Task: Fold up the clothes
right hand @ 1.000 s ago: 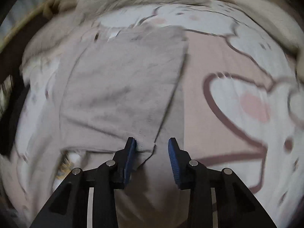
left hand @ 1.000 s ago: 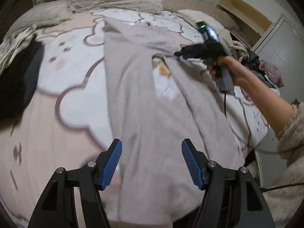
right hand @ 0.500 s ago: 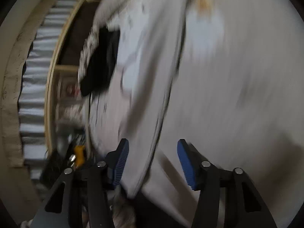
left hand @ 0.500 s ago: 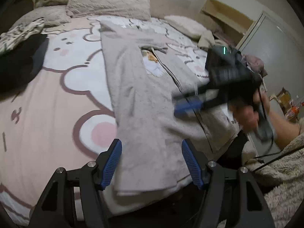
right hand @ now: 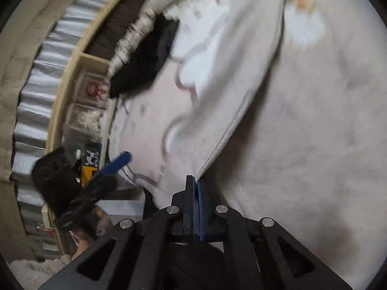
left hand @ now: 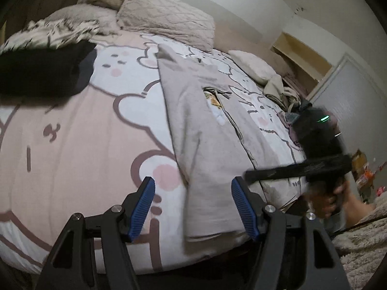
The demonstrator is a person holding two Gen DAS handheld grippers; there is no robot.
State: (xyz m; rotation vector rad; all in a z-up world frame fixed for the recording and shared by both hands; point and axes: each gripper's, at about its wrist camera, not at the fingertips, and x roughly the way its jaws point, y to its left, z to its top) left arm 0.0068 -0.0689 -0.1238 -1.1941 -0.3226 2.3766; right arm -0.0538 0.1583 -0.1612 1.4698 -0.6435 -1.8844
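Observation:
A pale grey long garment (left hand: 208,130) lies lengthwise on the bed, its near hem hanging at the bed's front edge; it fills the right wrist view (right hand: 302,133). My left gripper (left hand: 193,207) is open and empty, held above the near hem. My right gripper (right hand: 196,183) is shut on the garment's hem corner at the bed's near edge. It shows blurred in the left wrist view (left hand: 249,176), low at the right. The left gripper shows blurred in the right wrist view (right hand: 121,162).
The bed cover (left hand: 72,145) is pink with white bear shapes. A black garment (left hand: 41,72) lies at the far left, pillows (left hand: 167,14) at the head, a clothes pile (left hand: 283,91) at the right. A shelf unit (right hand: 82,91) stands beside the bed.
My right gripper came back from the garment's far part to the near edge and closed on the hem corner. My left gripper pulled back and stayed open.

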